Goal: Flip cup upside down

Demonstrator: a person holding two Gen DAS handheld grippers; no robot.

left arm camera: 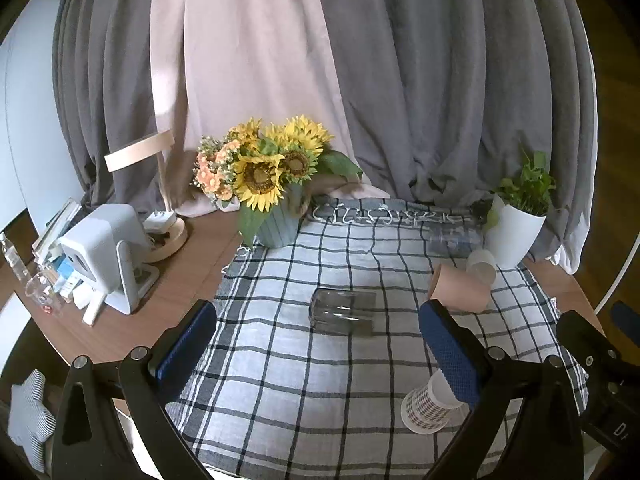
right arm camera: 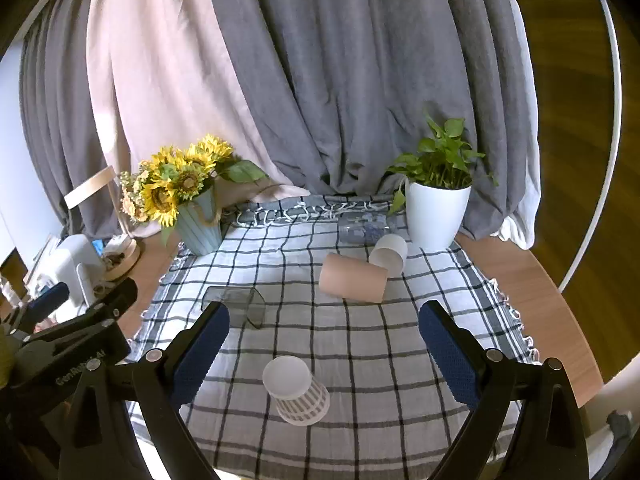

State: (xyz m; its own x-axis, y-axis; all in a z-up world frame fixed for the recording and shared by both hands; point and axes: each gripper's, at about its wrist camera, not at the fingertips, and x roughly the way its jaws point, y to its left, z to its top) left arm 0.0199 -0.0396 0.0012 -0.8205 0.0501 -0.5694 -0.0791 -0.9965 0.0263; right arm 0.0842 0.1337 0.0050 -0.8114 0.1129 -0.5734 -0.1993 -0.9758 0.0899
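**Checked cup already stands mouth-down**

The cup (right arm camera: 297, 391) sits inverted on the cloth (right arm camera: 360, 344), between the right gripper (right arm camera: 324, 344)'s released fingers. The left gripper (left arm camera: 316, 344) is spread too, gripping nothing. Other cups lie tipped behind.

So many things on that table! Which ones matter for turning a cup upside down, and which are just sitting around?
Part of the job:
- patterned cup, already mouth-down
- pink cup, on its side
- white cup, on its side
- clear glass, on its side
- left gripper and right gripper, both open

Just lying about:
- sunflower vase
- potted plant
- checked cloth
- desk lamp
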